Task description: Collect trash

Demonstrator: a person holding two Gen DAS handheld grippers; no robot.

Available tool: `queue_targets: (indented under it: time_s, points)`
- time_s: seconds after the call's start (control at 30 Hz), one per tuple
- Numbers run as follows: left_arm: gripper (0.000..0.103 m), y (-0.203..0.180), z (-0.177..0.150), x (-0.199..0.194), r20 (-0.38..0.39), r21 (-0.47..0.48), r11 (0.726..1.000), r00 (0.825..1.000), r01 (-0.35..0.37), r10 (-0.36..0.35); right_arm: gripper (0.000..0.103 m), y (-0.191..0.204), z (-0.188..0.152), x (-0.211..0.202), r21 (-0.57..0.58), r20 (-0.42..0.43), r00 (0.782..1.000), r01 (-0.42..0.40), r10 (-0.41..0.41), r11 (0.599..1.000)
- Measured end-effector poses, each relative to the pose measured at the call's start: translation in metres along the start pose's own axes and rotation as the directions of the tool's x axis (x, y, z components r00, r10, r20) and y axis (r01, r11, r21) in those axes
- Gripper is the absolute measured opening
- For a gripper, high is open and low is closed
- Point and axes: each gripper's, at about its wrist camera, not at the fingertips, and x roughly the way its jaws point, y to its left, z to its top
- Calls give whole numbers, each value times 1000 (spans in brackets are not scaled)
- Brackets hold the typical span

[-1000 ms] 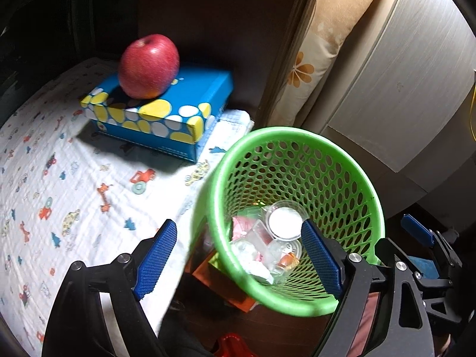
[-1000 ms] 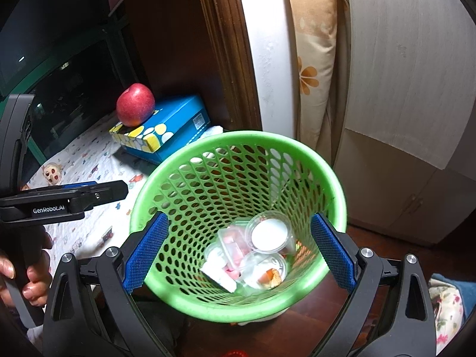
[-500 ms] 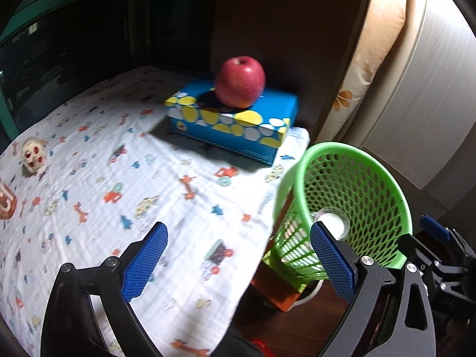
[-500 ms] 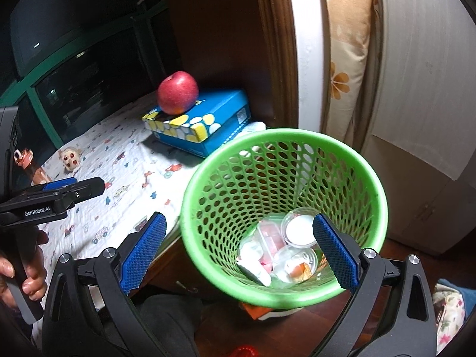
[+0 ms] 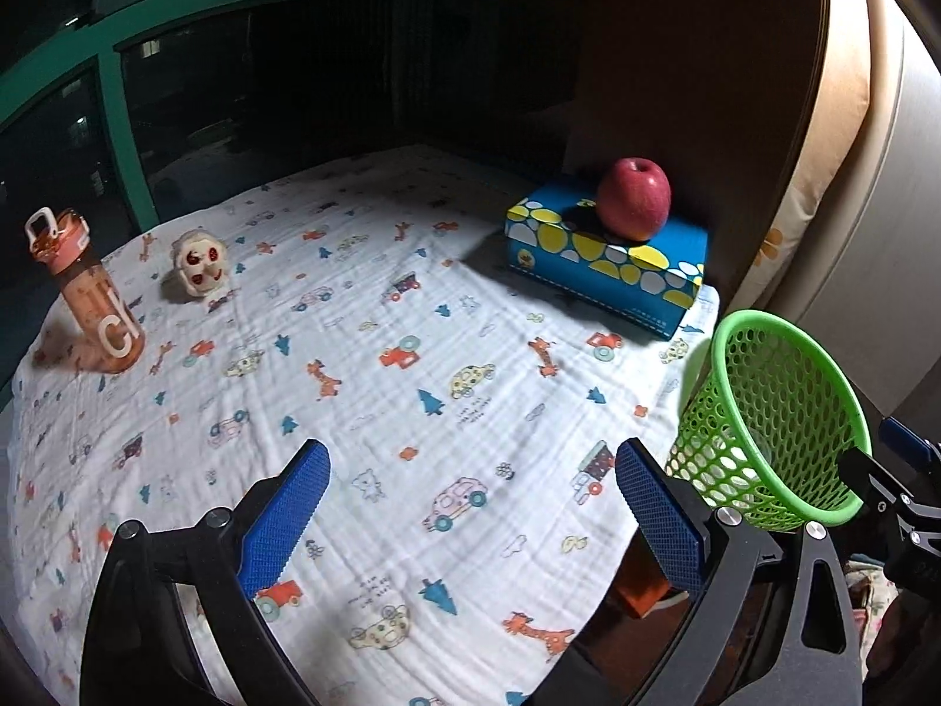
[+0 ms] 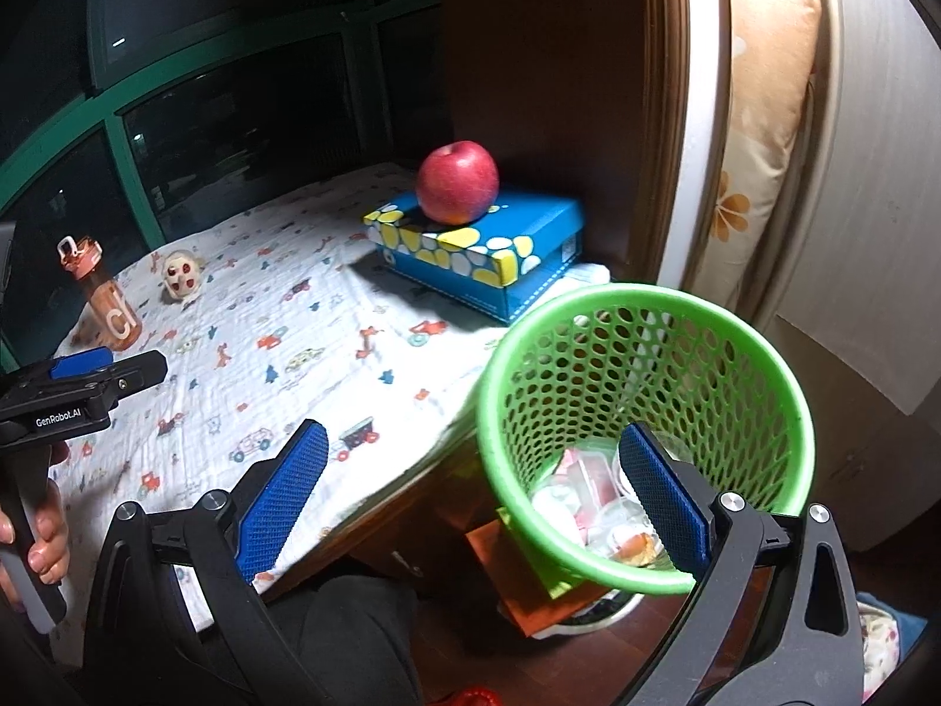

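Observation:
A green perforated trash basket (image 6: 647, 306) stands beside the table's right edge; it also shows in the left wrist view (image 5: 776, 412). Inside it lie clear plastic cups and wrappers (image 6: 594, 506). My left gripper (image 5: 470, 506) is open and empty above the patterned tablecloth (image 5: 353, 353). My right gripper (image 6: 470, 488) is open and empty, over the table edge with its right finger above the basket. The left gripper also shows in the right wrist view (image 6: 82, 376), held in a hand.
A red apple (image 5: 634, 198) sits on a blue tissue box (image 5: 606, 270) at the table's far right. An orange bottle (image 5: 88, 294) and a small round toy (image 5: 198, 263) stand at the far left. A wooden panel and cabinet rise behind the basket.
Both grippers have swung left, away from the basket and toward the table. The left view now takes in the whole tablecloth, bottle and toy. Both stay open.

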Motion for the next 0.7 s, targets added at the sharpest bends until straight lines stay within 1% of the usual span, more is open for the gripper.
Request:
queue_targets:
  time_s: [0.13, 0.3, 0.7]
  points:
    - [95, 14, -4, -15, 36, -28, 999, 999, -26, 27, 98, 10, 0, -1, -1, 2, 1000, -15, 15, 1000]
    - [96, 26, -12, -31, 82, -59, 995, 993, -79, 83, 98, 17, 0, -2, 1, 2, 1000, -28, 28, 1000]
    - [96, 43, -22, -46, 108, -82, 987, 983, -141, 149, 98, 26, 1, 1, 3, 7, 998, -56, 56, 998]
